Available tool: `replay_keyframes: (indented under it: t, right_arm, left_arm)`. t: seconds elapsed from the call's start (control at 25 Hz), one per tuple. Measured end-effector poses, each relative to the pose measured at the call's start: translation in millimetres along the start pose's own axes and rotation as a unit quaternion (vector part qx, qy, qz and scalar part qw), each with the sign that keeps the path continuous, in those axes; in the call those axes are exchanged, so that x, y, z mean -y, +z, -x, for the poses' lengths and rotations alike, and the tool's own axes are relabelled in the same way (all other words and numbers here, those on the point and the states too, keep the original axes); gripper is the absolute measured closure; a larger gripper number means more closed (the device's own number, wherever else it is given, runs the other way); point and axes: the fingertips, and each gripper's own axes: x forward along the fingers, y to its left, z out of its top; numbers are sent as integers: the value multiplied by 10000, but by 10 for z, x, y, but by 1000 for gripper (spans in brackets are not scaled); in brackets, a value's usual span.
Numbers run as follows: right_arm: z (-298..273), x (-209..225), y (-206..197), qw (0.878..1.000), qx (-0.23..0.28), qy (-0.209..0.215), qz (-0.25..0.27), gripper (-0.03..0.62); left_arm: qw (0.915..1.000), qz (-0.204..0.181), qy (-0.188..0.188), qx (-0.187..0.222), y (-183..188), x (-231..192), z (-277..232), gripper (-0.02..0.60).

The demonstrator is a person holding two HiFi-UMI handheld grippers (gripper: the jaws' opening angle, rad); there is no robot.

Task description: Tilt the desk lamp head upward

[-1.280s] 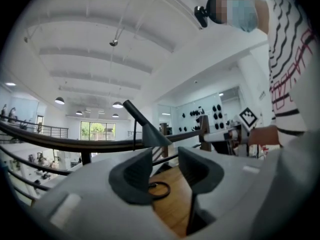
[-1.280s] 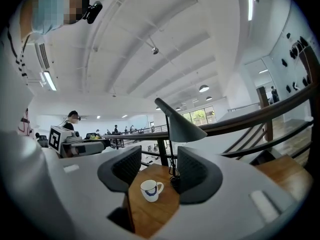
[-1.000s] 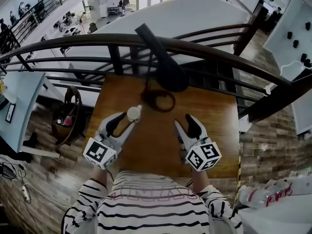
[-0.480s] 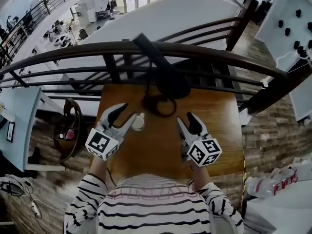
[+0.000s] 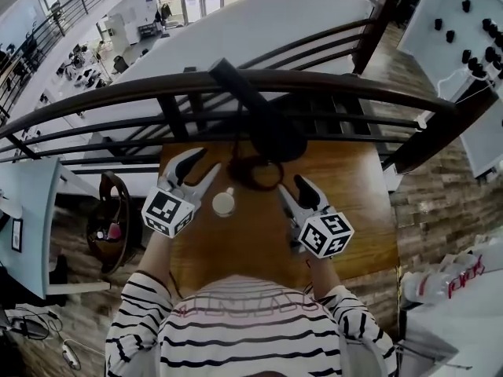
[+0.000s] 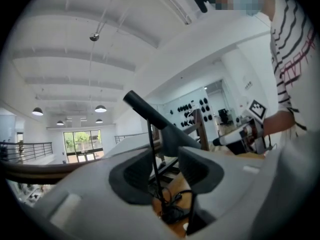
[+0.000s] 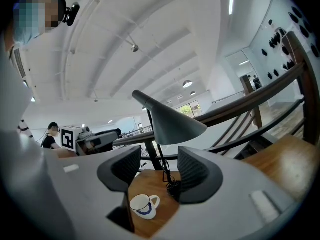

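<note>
lamp base (image 6: 172, 215) partly behind left claw (image 6: 167, 174) — outline blurred, dark

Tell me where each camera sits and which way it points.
Head view: on the person's head, looking steeply down at the table; striped shirt, left tongs, right tongs show.
Left gripper view: on the left tongs, looking along them toward the lamp; striped shirt shows.
Right gripper view: on the right tongs, facing lamp and cup; left tongs show.
Shared: the lamp, in all three.
</note>
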Motion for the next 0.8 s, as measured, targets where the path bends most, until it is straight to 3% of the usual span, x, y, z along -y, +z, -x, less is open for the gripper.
replay_keyframes:
  t: [0.24,0.8]
  right_arm:
    - [-111,142,54,9997,39,-86,-231,376]
    - [-510,393,53,9976,2,223,-653,315]
  left_arm:
    - [9995,-91,-245,-152,-117,-168,-382,433]
    - [9959,67,-503,-751,-772,-465,-1336,448]
